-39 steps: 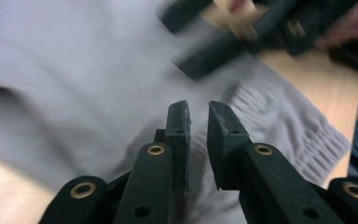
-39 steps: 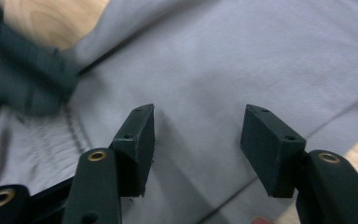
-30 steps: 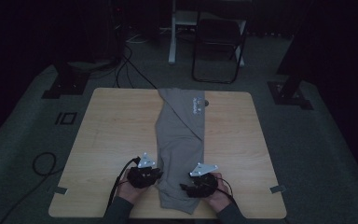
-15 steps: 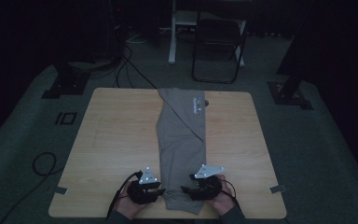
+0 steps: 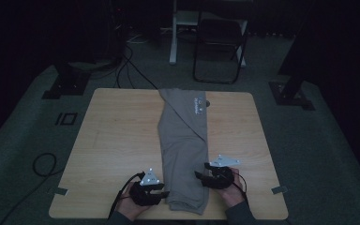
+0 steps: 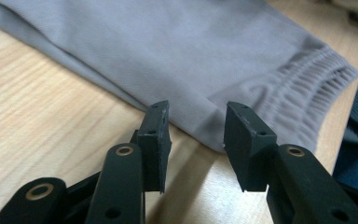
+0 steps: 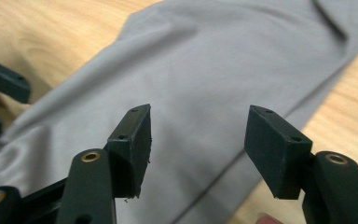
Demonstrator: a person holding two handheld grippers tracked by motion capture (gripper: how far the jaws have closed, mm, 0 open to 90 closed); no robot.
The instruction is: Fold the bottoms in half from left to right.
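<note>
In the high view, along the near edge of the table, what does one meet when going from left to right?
Bare wood of the table → left claw, open beside the cloth → folded grey garment, its ribbed end near the edge → right claw, open at the cloth's other side → bare wood again.

garment (image 5: 183, 140): plain grey, small blue-white logo print
counter (image 5: 117, 136): light wood grain
hand-held gripper (image 6: 193, 140): black, brass-coloured rivets
floor (image 5: 23, 154): dark grey
</note>
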